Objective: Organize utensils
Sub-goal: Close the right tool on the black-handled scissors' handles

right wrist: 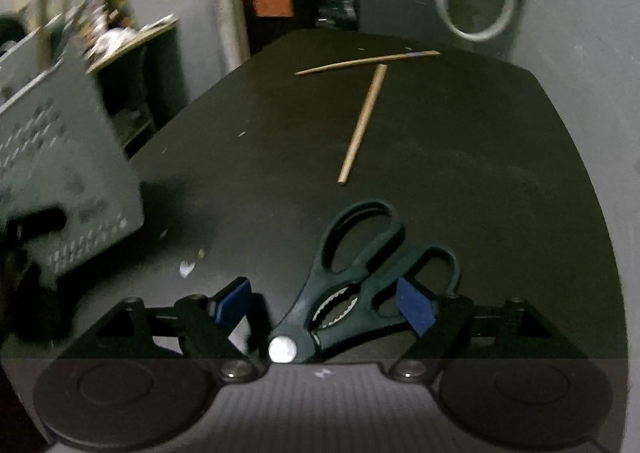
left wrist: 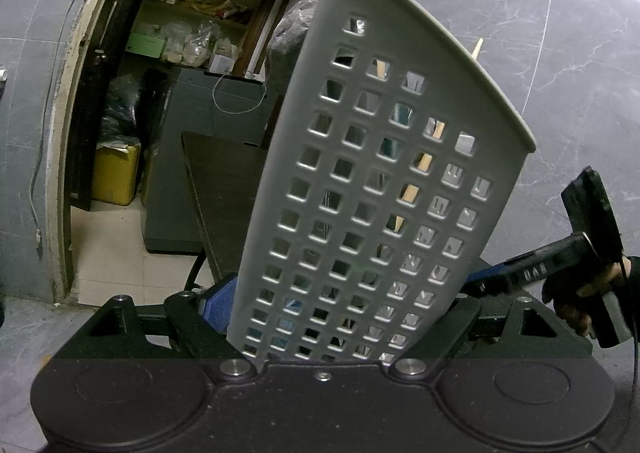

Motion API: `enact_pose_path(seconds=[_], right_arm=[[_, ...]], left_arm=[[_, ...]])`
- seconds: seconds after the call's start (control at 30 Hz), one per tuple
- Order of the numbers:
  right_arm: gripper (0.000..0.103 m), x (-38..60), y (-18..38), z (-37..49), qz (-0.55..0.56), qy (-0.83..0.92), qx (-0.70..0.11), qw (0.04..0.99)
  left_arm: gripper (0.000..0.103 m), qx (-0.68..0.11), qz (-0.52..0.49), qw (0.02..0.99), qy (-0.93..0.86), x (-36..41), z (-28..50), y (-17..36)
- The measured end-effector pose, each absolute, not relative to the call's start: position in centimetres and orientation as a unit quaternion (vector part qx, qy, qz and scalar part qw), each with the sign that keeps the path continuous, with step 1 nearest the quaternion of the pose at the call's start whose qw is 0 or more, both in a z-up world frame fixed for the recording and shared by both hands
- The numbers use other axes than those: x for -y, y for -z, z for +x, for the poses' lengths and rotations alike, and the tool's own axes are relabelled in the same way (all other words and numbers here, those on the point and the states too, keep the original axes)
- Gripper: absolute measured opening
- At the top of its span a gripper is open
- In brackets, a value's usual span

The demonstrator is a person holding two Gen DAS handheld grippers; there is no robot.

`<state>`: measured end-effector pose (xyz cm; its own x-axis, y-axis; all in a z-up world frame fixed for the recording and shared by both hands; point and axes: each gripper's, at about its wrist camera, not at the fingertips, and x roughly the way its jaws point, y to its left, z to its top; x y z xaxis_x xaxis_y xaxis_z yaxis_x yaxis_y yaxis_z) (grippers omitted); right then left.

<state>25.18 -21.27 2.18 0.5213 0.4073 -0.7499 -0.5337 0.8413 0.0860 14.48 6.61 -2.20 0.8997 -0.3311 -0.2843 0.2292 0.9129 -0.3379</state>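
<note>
Left tongs [left wrist: 340, 313] pinch the holder [left wrist: 380, 173], a pale perforated utensil caddy, by its lower walls and hold it tilted up off the surface [left wrist: 224, 189]; at least one chopstick shows through its holes, already inside. Right tongs [right wrist: 324, 305] are spread, blue pads either side of the scissors [right wrist: 352, 277], which lie flat on the surface right under the wrist, handles pointing away, pivot near the camera. Pads don't look pressed on the handles, right pad overlaps one loop, contact unclear. Two chopsticks [right wrist: 362, 125] lie farther back on the surface, well apart from the scissors. Step in hand looks like picking up the scissors. Next move calls for closing on the handles near the pivot, lifting, then dropping them blade-down into the holder; chopsticks remain after that.
</note>
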Motion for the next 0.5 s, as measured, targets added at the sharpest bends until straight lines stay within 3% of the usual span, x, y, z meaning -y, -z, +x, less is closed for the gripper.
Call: enact_pose_path(seconds=[0.27,0.5], right_arm=[[0.085,24.2,-2.0,28.2,0.086,-0.203,-0.423,0.879],[0.081,24.0,-1.3,27.7,0.075,-0.159,-0.399,0.900]], left_arm=[[0.087,-0.170,-0.150,0.963,0.145,-6.7,14.5,2.2],[0.087,-0.170,-0.149,0.963,0.145,-6.6,14.5,2.2]])
